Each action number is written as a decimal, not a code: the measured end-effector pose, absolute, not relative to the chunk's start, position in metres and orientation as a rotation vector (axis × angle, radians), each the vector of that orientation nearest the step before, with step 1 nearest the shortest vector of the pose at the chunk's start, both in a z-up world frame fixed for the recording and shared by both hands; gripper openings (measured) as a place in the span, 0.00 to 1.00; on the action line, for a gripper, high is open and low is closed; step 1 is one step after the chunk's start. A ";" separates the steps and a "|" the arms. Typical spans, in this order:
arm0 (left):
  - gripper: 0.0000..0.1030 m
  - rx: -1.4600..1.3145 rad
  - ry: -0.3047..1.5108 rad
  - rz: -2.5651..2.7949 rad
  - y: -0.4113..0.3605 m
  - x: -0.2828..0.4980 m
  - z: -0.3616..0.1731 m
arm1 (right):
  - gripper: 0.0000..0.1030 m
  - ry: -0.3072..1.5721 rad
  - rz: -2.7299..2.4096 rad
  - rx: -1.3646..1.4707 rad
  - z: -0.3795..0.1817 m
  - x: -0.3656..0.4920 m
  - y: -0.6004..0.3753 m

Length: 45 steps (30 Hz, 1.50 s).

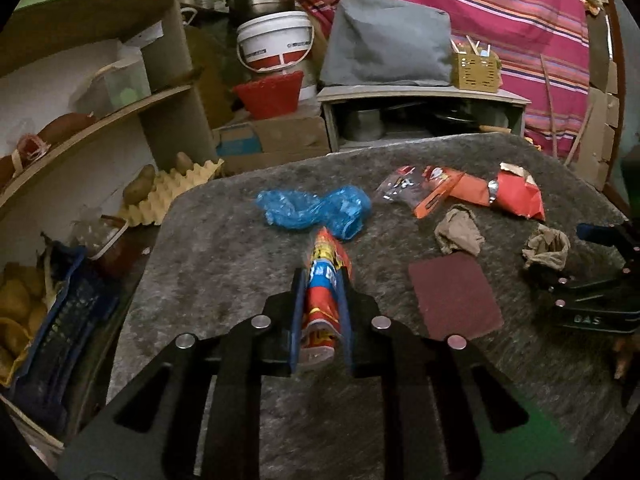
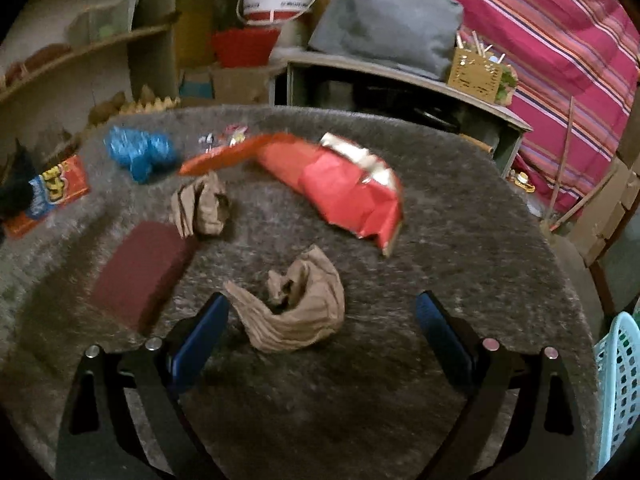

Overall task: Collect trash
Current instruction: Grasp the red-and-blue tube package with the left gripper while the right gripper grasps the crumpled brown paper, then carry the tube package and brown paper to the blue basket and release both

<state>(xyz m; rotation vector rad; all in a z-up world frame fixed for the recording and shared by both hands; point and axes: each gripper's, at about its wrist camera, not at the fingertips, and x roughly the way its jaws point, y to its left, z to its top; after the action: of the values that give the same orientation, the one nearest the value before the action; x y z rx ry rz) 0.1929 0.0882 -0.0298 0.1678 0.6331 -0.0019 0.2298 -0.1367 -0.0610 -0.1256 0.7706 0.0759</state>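
My left gripper (image 1: pixel 321 300) is shut on a red, blue and yellow snack wrapper (image 1: pixel 326 256), held a little above the grey fuzzy table (image 1: pixel 224 280). Beyond it lie a blue plastic bag (image 1: pixel 314 208), a clear and orange wrapper (image 1: pixel 424 192), a red wrapper (image 1: pixel 516 194) and a crumpled brown paper (image 1: pixel 458 230). My right gripper (image 2: pixel 324 316) stands open around a second crumpled brown paper (image 2: pixel 304 312); its blue pads (image 2: pixel 204 336) sit on either side without pressing it. In the right wrist view the held snack wrapper (image 2: pixel 52 196) shows at the far left.
A dark red square pad (image 1: pixel 454 294) lies flat between the two grippers. A light blue basket (image 2: pixel 620 380) stands off the table's right edge. Shelves (image 1: pixel 100 120), an egg tray with potatoes (image 1: pixel 172 192), a white bucket (image 1: pixel 276 40) and a grey cushion (image 1: pixel 388 44) crowd the back.
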 end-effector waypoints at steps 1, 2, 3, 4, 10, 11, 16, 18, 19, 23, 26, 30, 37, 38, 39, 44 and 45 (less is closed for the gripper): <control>0.12 0.157 0.638 -0.002 0.089 0.193 -0.031 | 0.73 0.775 0.084 -0.129 -0.061 0.231 -0.136; 0.12 0.149 0.644 -0.004 0.091 0.194 -0.032 | 0.63 0.787 0.105 -0.129 -0.062 0.231 -0.135; 0.12 0.140 0.652 -0.005 0.091 0.194 -0.034 | 0.47 0.798 0.126 -0.122 -0.063 0.232 -0.135; 0.12 0.135 0.659 -0.008 0.089 0.195 -0.035 | 0.46 0.801 0.140 -0.115 -0.063 0.231 -0.136; 0.08 0.122 0.642 -0.024 0.077 0.196 -0.027 | 0.40 0.739 0.151 -0.062 -0.045 0.216 -0.158; 0.08 0.110 0.641 -0.026 0.077 0.196 -0.026 | 0.40 0.729 0.144 -0.054 -0.041 0.211 -0.166; 0.08 0.106 0.662 -0.018 0.076 0.198 -0.034 | 0.40 0.706 0.114 -0.041 -0.027 0.198 -0.195; 0.09 0.111 0.678 -0.012 0.077 0.199 -0.040 | 0.40 0.704 0.099 -0.044 -0.025 0.195 -0.205; 0.09 0.119 0.690 -0.008 0.076 0.199 -0.044 | 0.40 0.702 0.093 -0.042 -0.024 0.194 -0.210; 0.16 0.127 0.757 -0.016 0.080 0.205 -0.065 | 0.41 0.699 0.075 -0.025 -0.021 0.188 -0.232; 0.27 0.144 0.798 -0.025 0.078 0.207 -0.075 | 0.41 0.705 0.064 -0.017 -0.022 0.186 -0.243; 0.32 0.179 0.835 -0.014 0.074 0.211 -0.086 | 0.41 0.708 0.052 -0.012 -0.023 0.183 -0.255; 0.24 0.179 0.800 -0.009 0.074 0.211 -0.075 | 0.41 0.691 0.012 -0.013 -0.016 0.169 -0.287; 0.23 0.187 0.776 0.004 0.071 0.208 -0.067 | 0.41 0.689 0.004 -0.012 -0.015 0.167 -0.292; 0.23 0.190 0.753 0.009 0.066 0.205 -0.059 | 0.41 0.686 -0.006 -0.009 -0.013 0.164 -0.299; 0.23 0.179 0.615 -0.039 0.022 0.188 -0.011 | 0.41 0.661 -0.076 0.024 -0.003 0.144 -0.347; 0.23 0.183 0.590 -0.052 0.008 0.183 -0.004 | 0.41 0.656 -0.092 0.033 -0.002 0.139 -0.358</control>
<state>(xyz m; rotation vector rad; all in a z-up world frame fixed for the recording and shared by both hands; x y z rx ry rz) 0.1834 0.0078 -0.0038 0.1827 0.5905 -0.0520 0.1392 -0.3584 -0.0017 0.0331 0.6563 -0.0918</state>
